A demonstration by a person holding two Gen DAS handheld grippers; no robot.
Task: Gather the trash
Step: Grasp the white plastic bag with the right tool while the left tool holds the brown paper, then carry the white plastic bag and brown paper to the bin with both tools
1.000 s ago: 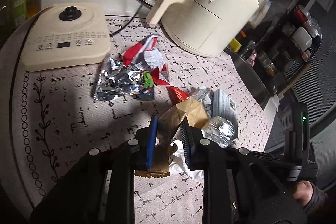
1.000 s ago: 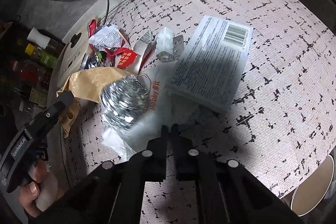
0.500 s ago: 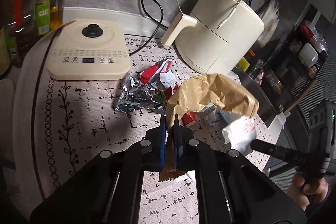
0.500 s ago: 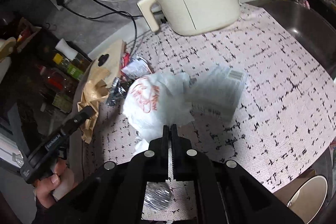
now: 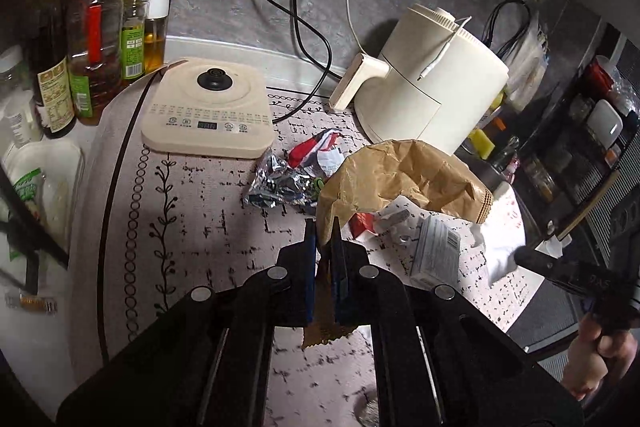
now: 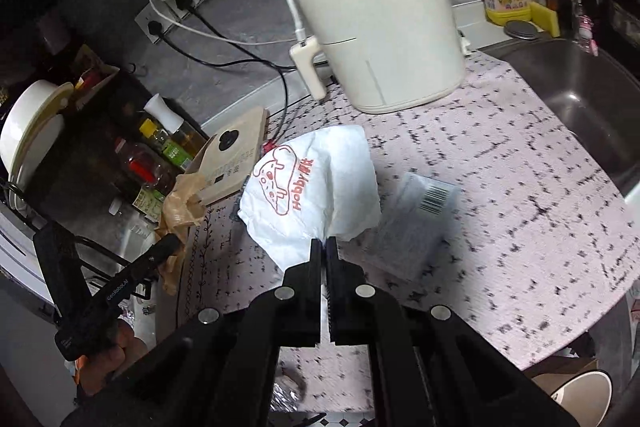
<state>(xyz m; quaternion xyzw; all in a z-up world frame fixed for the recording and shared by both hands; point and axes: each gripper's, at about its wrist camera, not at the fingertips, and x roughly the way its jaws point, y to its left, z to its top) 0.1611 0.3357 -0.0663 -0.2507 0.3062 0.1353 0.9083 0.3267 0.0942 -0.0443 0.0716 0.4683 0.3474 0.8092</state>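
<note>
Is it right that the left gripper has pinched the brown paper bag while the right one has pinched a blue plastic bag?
Not quite. The right gripper is shut on a white bag with red print, not a blue one; the right wrist view shows this. The rest holds: the left gripper is shut on the brown paper bag.

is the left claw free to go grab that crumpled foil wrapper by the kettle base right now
Probably not yet. The left claw is shut on the brown paper bag, which hangs in front of it. The foil wrapper lies uncovered on the table mat, so the path looks clear once the bag is dropped.
</note>
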